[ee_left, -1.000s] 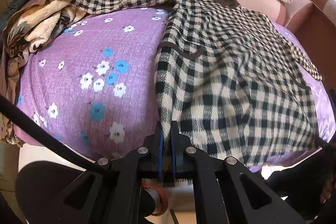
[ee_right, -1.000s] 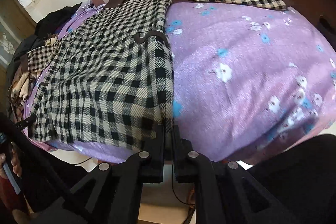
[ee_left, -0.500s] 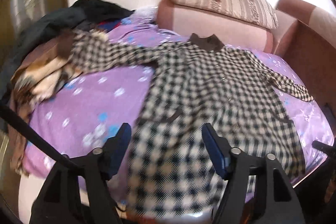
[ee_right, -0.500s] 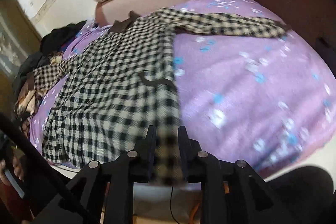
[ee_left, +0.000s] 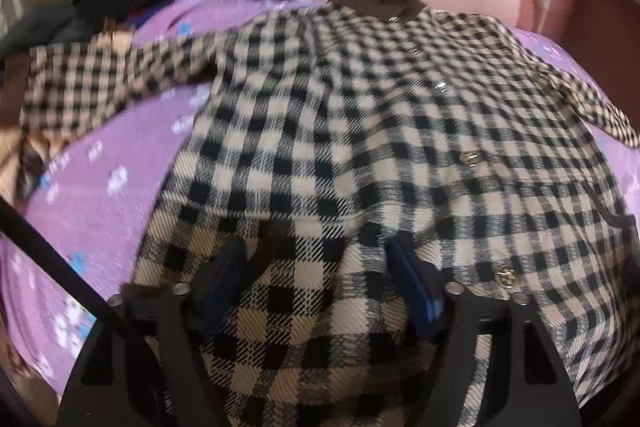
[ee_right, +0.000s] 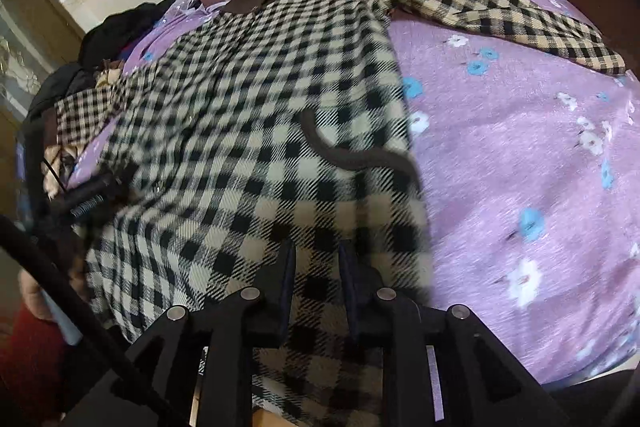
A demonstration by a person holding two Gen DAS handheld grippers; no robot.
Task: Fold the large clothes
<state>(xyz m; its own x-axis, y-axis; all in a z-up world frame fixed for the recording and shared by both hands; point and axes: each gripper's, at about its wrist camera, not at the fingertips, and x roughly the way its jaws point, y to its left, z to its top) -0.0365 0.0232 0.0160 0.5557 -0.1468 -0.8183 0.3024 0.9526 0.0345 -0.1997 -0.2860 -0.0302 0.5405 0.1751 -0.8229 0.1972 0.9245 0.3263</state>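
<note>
Purple flowered sheet (ee_right: 520, 155) over sofa, clothes pile at far left. Checked coat (ee_left: 360, 115) spread front-up across sheet, collar toward backrest, sleeves out to both sides.

Step judged: hem brought up over body for a crosswise fold. Best done with both hem corners laid level and square before full release, then smoothed.

Left gripper (ee_left: 320, 263): jaws opening, wide apart, folded hem between, pads clear.

Right gripper (ee_right: 316, 259): jaws narrowly parted, cloth between, seemingly unpinched.
</note>
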